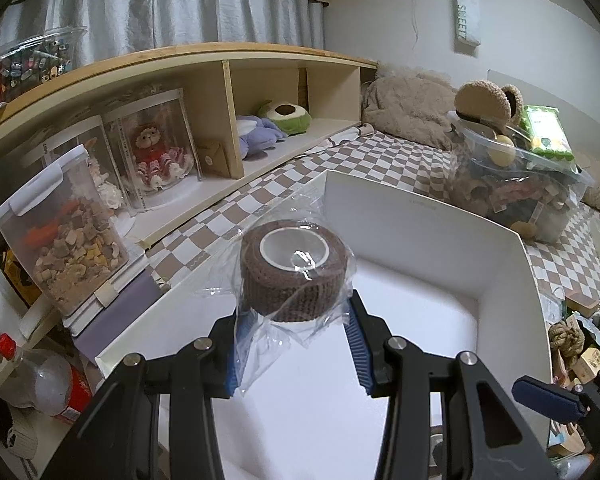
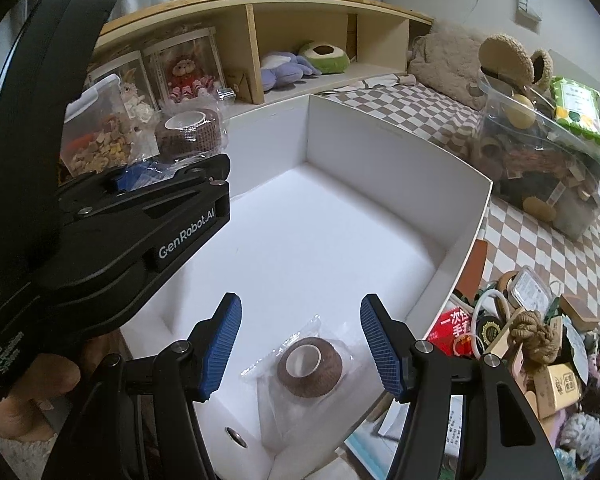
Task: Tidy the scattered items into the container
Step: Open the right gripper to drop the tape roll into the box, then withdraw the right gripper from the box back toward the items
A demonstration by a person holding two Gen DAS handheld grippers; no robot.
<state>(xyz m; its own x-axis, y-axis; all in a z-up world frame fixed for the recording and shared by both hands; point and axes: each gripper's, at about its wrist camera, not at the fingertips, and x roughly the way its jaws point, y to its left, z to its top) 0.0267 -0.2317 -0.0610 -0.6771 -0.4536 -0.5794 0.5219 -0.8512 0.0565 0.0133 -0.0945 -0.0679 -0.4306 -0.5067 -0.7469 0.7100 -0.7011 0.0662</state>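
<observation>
Food canister (image 1: 66,236): at the left edge of the left wrist view we see a clear lidded canister of dry mixed bits, standing upright beside the wooden shelf (image 1: 228,120).
Shelf contents: further right, a boxed doll in red (image 1: 154,152) sits in the left compartment, and a purple plush (image 1: 256,134) with a green avocado plush (image 1: 286,116) lies in the middle one.
Left gripper (image 1: 296,336): at lower centre of its own view, we find its blue pads clamped on the clear wrapper of a brown bandage roll (image 1: 294,270), which is lifted over the near left part of the white box (image 1: 500,280).
Left gripper from the other side (image 2: 140,180): in the upper left of the right wrist view we see the same roll (image 2: 192,132) in its crinkled bag above the black fingers, clear of the box floor, with a hand (image 2: 40,384) on the grip at lower left.
Right gripper (image 2: 300,344): at lower centre of its view, the jaws stand apart and grasp nothing.
Second bandage roll (image 2: 310,366): we see it wrapped in clear film, lying flat on the box floor near the front wall, in the gap between the right pads and touching neither.
Clutter (image 2: 540,344): right of the box, a knotted rope toy, small cartons and packets lie heaped on the checked cloth (image 2: 520,240).
Clear bin (image 2: 548,168): at upper right we see it packed with odds and ends.
</observation>
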